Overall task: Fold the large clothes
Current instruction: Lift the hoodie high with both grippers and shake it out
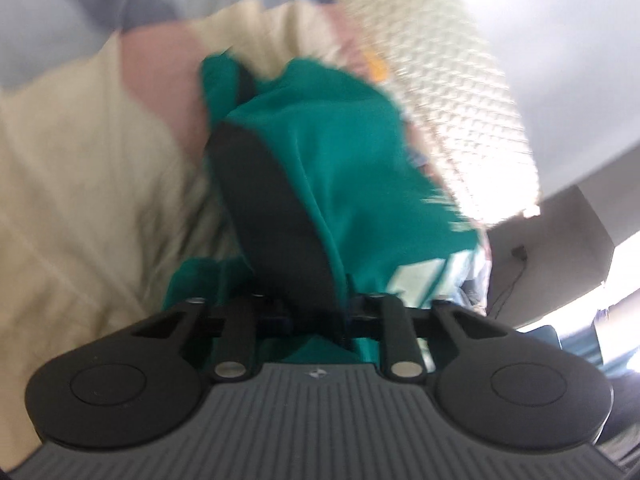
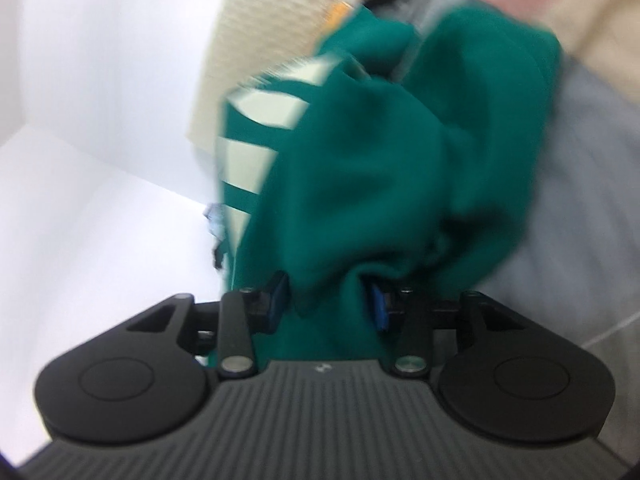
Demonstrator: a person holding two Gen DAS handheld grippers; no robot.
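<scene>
A teal green garment with pale stripes near one edge hangs bunched in front of both cameras; the pictures are blurred. In the left wrist view my left gripper is shut on a fold of it: one black finger shows, and cloth drapes over the other. In the right wrist view the same garment is gathered between the blue pads of my right gripper, which is shut on the bunch. Cloth hides that gripper's fingertips.
Under the garment lies cream bedding with a pink patch. A cream woven panel runs along its far side. White walls fill the left of the right wrist view, a grey surface its right.
</scene>
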